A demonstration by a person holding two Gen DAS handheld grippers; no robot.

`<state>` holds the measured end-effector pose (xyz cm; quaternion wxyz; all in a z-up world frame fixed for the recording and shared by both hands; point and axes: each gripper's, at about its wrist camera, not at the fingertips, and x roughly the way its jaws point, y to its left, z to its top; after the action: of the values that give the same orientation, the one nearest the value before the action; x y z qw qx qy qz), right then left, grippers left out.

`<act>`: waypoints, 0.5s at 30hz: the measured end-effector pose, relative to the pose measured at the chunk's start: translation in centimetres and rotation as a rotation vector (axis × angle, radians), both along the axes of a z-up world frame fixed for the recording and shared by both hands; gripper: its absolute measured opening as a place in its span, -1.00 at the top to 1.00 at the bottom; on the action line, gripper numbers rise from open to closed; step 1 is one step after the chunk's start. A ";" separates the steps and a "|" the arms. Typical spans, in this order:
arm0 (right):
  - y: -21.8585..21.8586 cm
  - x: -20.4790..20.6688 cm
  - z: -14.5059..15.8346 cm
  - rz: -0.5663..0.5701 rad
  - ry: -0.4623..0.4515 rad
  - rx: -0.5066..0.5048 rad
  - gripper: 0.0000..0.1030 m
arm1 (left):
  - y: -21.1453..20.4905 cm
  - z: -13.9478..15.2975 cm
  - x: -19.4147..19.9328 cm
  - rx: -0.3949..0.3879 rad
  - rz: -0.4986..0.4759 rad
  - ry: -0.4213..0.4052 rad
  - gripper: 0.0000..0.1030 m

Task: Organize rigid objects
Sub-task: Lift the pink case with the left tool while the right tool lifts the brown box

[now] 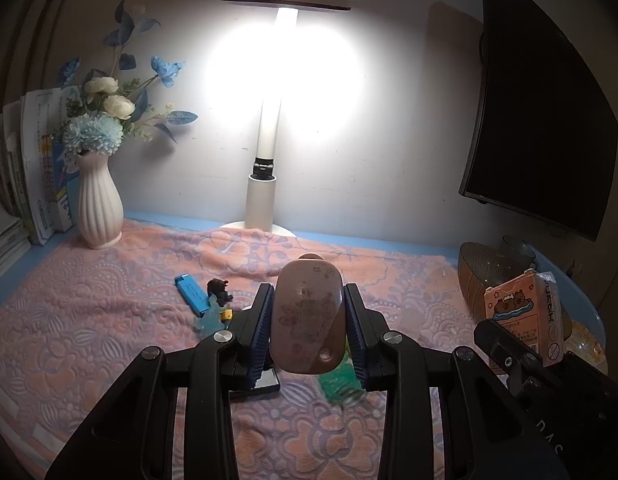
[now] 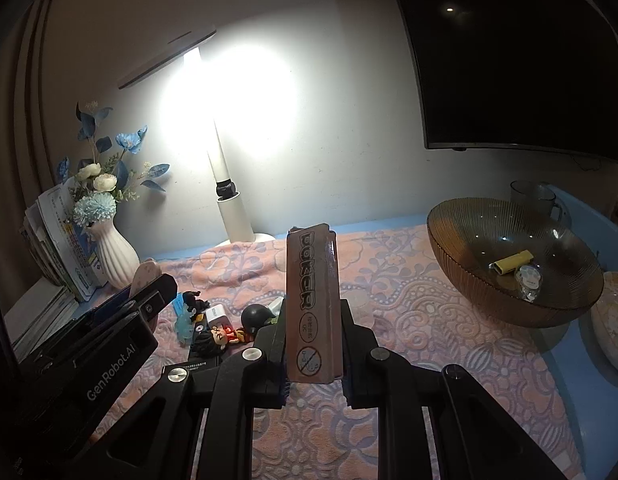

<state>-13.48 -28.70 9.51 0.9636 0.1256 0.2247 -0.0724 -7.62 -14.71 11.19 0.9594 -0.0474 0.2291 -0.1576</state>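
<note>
Nearest in the left wrist view, the left gripper [image 1: 309,320] has its blue-padded fingers [image 1: 263,328] narrowed onto a flat, rounded pinkish case [image 1: 307,316], which stands clear above the pink patterned cloth [image 1: 109,320] covering the bench. Nearest in the right wrist view, the right gripper [image 2: 313,340] is closed almost fully on the narrow sides of an orange card box [image 2: 312,304] printed with "POKER", held upright and off the cloth.

Just beyond the fingers lies the rest of the clutter: a blue lighter [image 1: 191,292], a small dark figurine [image 1: 220,290], a doll figure [image 2: 221,336] and a dark ball [image 2: 257,316]. Farther right sits the amber glass bowl [image 2: 461,280], already holding a yellow piece [image 2: 511,262] and a small round white item. At the back stand the white vase [image 1: 98,204] and the desk lamp [image 1: 265,184].

Both items appear to be in transit. The next move likely calls for carrying each over the bowl's rim, lowering it and releasing one at a time, so the two grippers do not collide.
</note>
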 end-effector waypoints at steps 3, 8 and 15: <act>-0.9 -0.5 0.4 -0.015 -0.011 -0.004 0.65 | -0.9 0.0 -0.1 0.014 -0.001 -0.005 0.39; -2.5 -0.8 0.5 -0.024 0.002 0.020 0.65 | -1.9 0.2 -0.3 0.006 0.000 0.007 0.39; -4.4 -1.0 0.4 -0.032 0.012 0.045 0.65 | -3.3 1.0 -0.9 0.027 0.004 -0.013 0.39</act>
<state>-14.48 -33.07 9.88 0.9578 0.1504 0.2303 -0.0837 -8.48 -18.01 12.16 0.9617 -0.0340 0.2250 -0.1529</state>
